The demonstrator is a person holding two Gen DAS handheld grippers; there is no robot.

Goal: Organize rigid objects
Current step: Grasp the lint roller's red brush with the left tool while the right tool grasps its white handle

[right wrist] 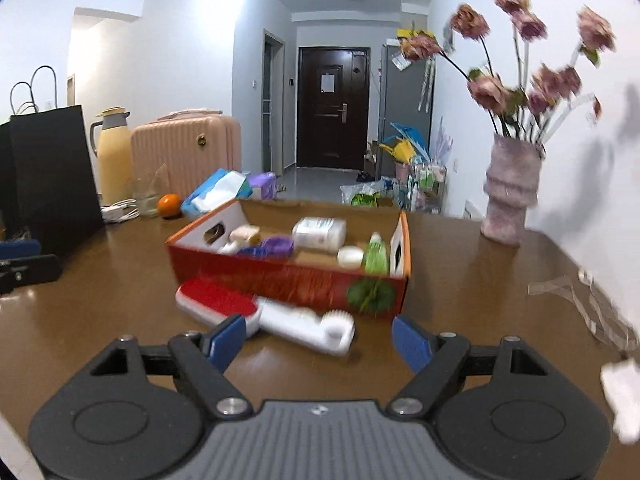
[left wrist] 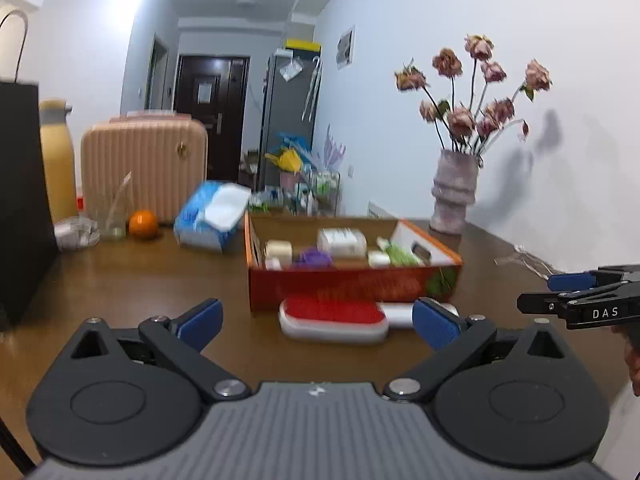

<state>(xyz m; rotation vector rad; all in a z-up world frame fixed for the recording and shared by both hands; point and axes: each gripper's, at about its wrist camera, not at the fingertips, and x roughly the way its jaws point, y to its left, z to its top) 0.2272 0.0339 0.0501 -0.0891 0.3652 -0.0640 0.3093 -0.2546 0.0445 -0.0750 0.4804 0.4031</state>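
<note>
A red-and-white brush (left wrist: pixel 333 317) (right wrist: pixel 264 312) lies flat on the brown table, right in front of an orange cardboard box (left wrist: pixel 344 284) (right wrist: pixel 280 276). The box holds a white bottle (right wrist: pixel 319 233), a green bottle (right wrist: pixel 376 257), a purple item (right wrist: pixel 276 245) and small white pieces. My left gripper (left wrist: pixel 318 324) is open and empty, its blue pads either side of the brush, a little short of it. My right gripper (right wrist: pixel 320 340) is open and empty, just before the brush's white handle. The right gripper also shows in the left wrist view (left wrist: pixel 580 296), at the right edge.
A vase of dried roses (left wrist: pixel 454 192) (right wrist: pixel 508 196) stands at the back right by the wall. A blue tissue pack (left wrist: pixel 212 214), an orange (left wrist: pixel 143 224), a glass, a yellow flask (left wrist: pixel 58 160), a pink suitcase (left wrist: pixel 144 164) and a black bag (left wrist: pixel 20 196) line the back left. Clear tape (right wrist: pixel 588 304) lies at right.
</note>
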